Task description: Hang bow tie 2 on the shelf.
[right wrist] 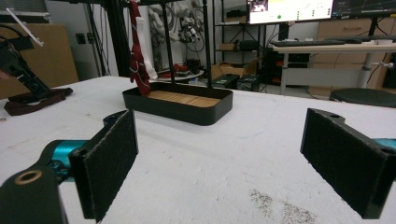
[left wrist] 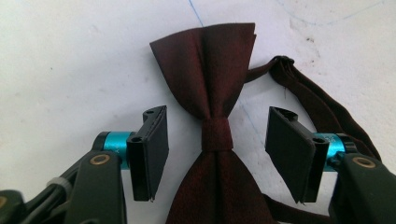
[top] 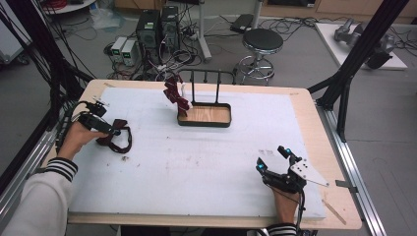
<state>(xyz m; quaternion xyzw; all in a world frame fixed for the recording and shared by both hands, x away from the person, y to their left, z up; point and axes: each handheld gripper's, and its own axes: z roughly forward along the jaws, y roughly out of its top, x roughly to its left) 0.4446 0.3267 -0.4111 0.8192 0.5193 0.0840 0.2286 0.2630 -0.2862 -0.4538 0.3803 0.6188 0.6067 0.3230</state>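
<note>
While my left gripper [left wrist: 215, 154] straddles the bow tie [left wrist: 212, 135], knot centred between jaws not yet touching it, risk is pads snagging only one wing or the strap [left wrist: 322, 102] beside my right-hand pad. Right gripper [right wrist: 224, 163] gapes, holding nothing.

Bow tie [left wrist: 212, 116], dark maroon, satin sheen. Lies flat on white mat [top: 196, 162] nr left edge, wings spread, centre knot intact. Neck strap [left wrist: 322, 107] looped loose beside it.
</note>
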